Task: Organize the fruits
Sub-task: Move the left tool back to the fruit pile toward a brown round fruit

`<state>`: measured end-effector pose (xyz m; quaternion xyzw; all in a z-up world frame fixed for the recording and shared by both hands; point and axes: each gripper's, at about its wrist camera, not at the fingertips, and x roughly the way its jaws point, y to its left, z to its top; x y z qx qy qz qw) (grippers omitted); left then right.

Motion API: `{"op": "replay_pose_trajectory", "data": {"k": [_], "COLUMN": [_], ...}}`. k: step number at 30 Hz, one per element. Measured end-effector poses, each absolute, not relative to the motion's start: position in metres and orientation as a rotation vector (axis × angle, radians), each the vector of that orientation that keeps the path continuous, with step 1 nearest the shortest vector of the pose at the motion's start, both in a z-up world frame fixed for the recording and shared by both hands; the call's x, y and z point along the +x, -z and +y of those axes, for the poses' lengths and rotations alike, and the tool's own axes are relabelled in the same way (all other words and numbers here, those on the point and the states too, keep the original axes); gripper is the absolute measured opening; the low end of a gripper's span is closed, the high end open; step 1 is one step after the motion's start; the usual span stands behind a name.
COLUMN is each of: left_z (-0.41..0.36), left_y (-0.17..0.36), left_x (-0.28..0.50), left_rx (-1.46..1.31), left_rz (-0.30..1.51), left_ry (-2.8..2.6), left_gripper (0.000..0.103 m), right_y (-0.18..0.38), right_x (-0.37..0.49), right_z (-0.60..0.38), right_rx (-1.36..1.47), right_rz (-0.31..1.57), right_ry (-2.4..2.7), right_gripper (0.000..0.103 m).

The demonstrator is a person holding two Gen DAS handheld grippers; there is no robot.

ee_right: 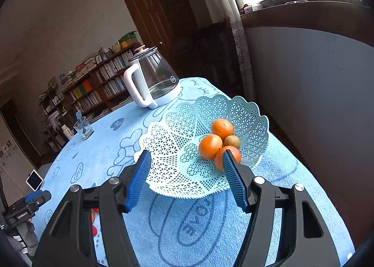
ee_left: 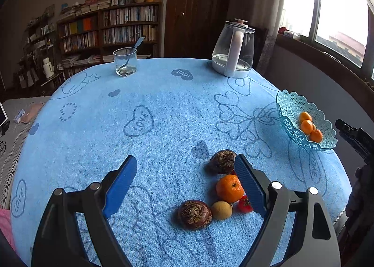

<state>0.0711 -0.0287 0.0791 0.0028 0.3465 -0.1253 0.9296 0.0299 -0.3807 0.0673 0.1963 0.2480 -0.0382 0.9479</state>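
On the blue cloth lie loose fruits: two dark brown bulb-like ones (ee_left: 222, 161) (ee_left: 194, 214), an orange (ee_left: 230, 188), a small yellow fruit (ee_left: 222, 210) and a small red one (ee_left: 245, 205). My left gripper (ee_left: 186, 160) hangs open above them, and its right finger (ee_left: 249, 182) overlaps the cluster's right side. The pale blue lattice basket (ee_right: 163, 140) holds three oranges (ee_right: 210, 145) and a small brownish fruit (ee_right: 231, 141). My right gripper (ee_right: 186, 157) stands open over the basket's near rim with nothing gripped. Its right finger (ee_right: 233, 180) covers part of the nearest orange.
A glass kettle with a white handle (ee_left: 233, 49) (ee_right: 152, 80) and a glass with a spoon (ee_left: 125, 61) (ee_right: 83, 128) stand at the table's far side. The basket (ee_left: 303, 122) sits near the right table edge by the wall. A tablet (ee_right: 34, 182) lies beyond the left edge.
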Motion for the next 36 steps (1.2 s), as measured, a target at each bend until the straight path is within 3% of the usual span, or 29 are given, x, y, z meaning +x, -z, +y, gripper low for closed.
{"op": "replay_pose_trajectory", "data": {"k": [7, 10, 36], "left_z": [-0.016, -0.012, -0.017], "left_y": [-0.059, -0.053, -0.017], "left_x": [0.064, 0.060, 0.059], "left_rx": [-0.011, -0.016, 0.032], "left_rz": [0.761, 0.779, 0.894], "left_ry": [0.249, 0.254, 0.256], "left_gripper": [0.085, 0.085, 0.085], "right_y": [-0.063, -0.061, -0.052], "right_x": [0.033, 0.034, 0.038], "right_z": [-0.364, -0.356, -0.324], "right_rx": [0.376, 0.366, 0.304], "right_rz": [0.533, 0.544, 0.587], "right_ry": [0.035, 0.016, -0.054], "right_gripper": [0.066, 0.072, 0.072]}}
